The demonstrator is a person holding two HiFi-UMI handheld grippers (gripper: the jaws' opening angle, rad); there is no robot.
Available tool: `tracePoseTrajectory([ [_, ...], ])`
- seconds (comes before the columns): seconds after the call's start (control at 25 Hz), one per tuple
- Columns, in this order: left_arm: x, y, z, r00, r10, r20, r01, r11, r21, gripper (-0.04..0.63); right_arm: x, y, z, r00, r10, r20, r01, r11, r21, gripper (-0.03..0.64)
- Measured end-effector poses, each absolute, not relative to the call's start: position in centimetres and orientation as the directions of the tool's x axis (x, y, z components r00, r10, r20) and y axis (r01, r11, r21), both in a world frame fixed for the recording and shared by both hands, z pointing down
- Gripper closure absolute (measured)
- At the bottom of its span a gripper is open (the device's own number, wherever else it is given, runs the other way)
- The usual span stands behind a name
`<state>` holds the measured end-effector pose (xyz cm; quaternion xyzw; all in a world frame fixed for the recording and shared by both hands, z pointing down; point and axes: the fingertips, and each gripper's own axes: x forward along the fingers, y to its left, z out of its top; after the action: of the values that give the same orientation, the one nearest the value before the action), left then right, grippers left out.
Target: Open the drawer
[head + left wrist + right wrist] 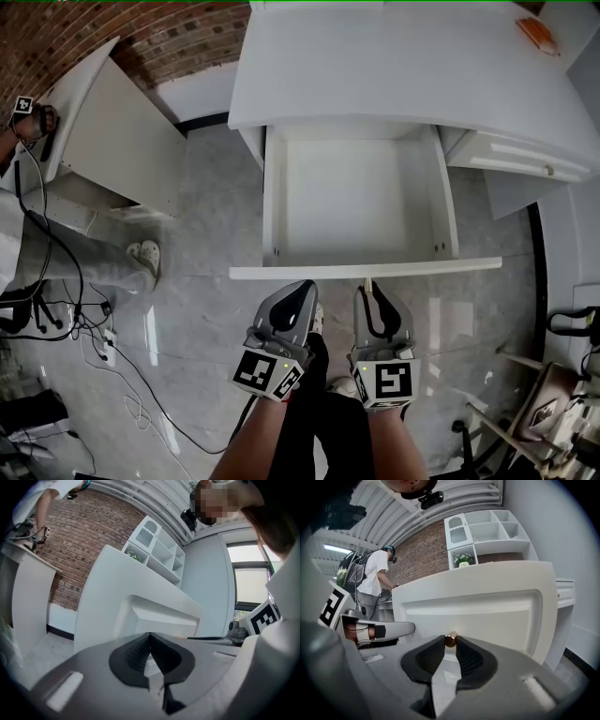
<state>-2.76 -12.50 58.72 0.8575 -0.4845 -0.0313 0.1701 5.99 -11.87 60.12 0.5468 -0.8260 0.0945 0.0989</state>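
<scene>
Head view: the drawer [356, 202] stands well out from the white desk [394, 66]; the right gripper [370, 284] pinches the small brass knob [450, 640] on its front panel; the left gripper [306, 286], jaws together and empty, hovers just beside.

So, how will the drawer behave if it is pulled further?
Probably light: the drawer looks empty. Being pulled far out already, it may sag or drop. The small round knob could slip from the right gripper.
</scene>
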Motion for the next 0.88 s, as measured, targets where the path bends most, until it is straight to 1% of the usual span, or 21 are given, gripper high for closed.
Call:
tracePoseTrajectory([
  [0.88, -2.9, -9.2, 58.8, 0.544, -0.83, 0.122, -0.812, -0.484, 0.328, 0.592, 5.9, -8.4, 60.5, -0.367, -0.879, 0.303, -0.925, 0.381, -0.015, 0.545],
])
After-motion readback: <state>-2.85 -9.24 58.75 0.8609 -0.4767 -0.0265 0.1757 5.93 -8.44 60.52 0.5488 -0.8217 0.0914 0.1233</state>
